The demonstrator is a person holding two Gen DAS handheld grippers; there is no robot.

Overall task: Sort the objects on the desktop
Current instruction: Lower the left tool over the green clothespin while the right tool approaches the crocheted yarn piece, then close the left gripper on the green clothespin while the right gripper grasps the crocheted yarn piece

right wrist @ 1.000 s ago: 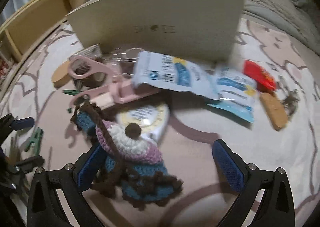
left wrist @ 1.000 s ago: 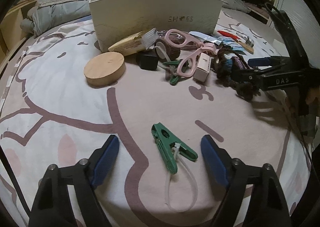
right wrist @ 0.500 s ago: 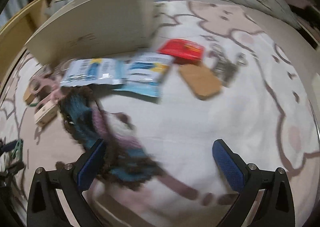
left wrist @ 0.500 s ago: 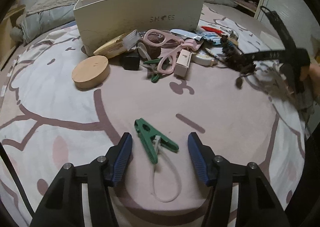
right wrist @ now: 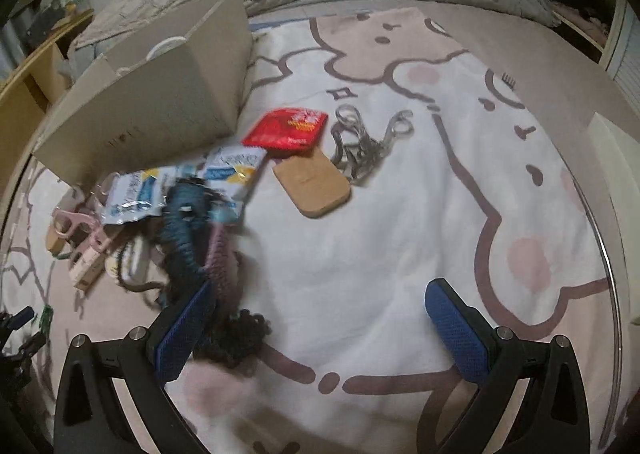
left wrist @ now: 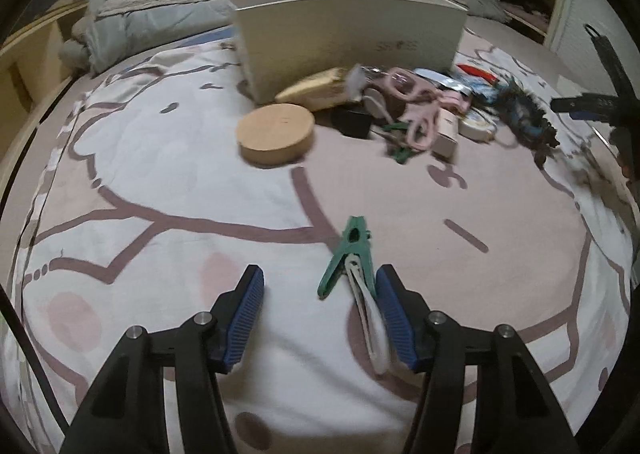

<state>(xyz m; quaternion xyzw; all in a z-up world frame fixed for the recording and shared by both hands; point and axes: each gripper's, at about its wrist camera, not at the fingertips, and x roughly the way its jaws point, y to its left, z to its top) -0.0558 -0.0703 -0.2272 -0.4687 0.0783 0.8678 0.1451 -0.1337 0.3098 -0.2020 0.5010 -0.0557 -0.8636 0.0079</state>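
Both tongs stand open with nothing clamped: the left tongs (left wrist: 319,312) straddle a green clothes peg (left wrist: 347,254), whose white cord loop (left wrist: 370,324) lies against the right-hand pad, and the right tongs (right wrist: 318,328) gape wide, with the crocheted doll (right wrist: 204,238) draped against their left pad. Whether that doll is hooked on the finger or only lying beside it cannot be told through the blur.

Going from big to small, all of this lies on the bed (left wrist: 160,158), on a cartoon-print cover. The white box (left wrist: 348,34) stands upright behind the pile and looks like the place the sorted things should go. In front of it sit the round wooden disc (left wrist: 276,132) and the heap of pink goggles (left wrist: 416,110), then the snack packets (right wrist: 176,182), the red sachet (right wrist: 286,128), the wooden tag (right wrist: 314,182) and the metal rings (right wrist: 362,142).

For the left side, my judgement is that the peg sits off-centre, so shift right until its body lies midway between the pads, then close on the green plastic, not the cord, which would slip. For the right side, gather the doll's thick body between the pads before closing; its loose yarn strands could snag the neighbouring packets.
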